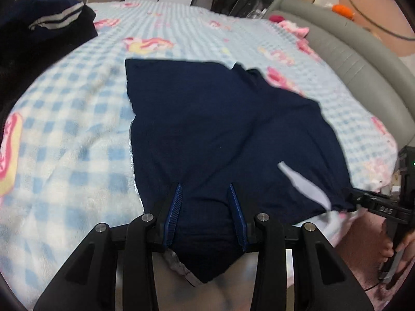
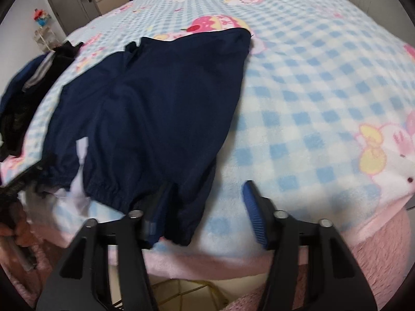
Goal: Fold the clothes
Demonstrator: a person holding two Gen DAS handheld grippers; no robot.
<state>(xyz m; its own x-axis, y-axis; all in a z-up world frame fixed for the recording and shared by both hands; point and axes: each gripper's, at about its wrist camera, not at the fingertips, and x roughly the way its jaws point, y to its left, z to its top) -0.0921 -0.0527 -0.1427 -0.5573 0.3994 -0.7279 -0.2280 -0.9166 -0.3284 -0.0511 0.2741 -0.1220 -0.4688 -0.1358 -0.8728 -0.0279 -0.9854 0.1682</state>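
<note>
Both the left gripper [image 1: 205, 207] and right gripper [image 2: 207, 207] gape wide over the limp, slippery navy nylon shorts [image 1: 220, 129], best pinched at the gathered hem.

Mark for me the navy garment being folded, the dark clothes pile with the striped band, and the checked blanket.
navy garment [image 1: 220, 129]: left wrist view, middle of the spread fabric.
dark clothes pile [image 1: 39, 39]: left wrist view, dark cloth below the striped band.
checked blanket [image 2: 311, 103]: right wrist view, bare checked area right of the garment.
</note>
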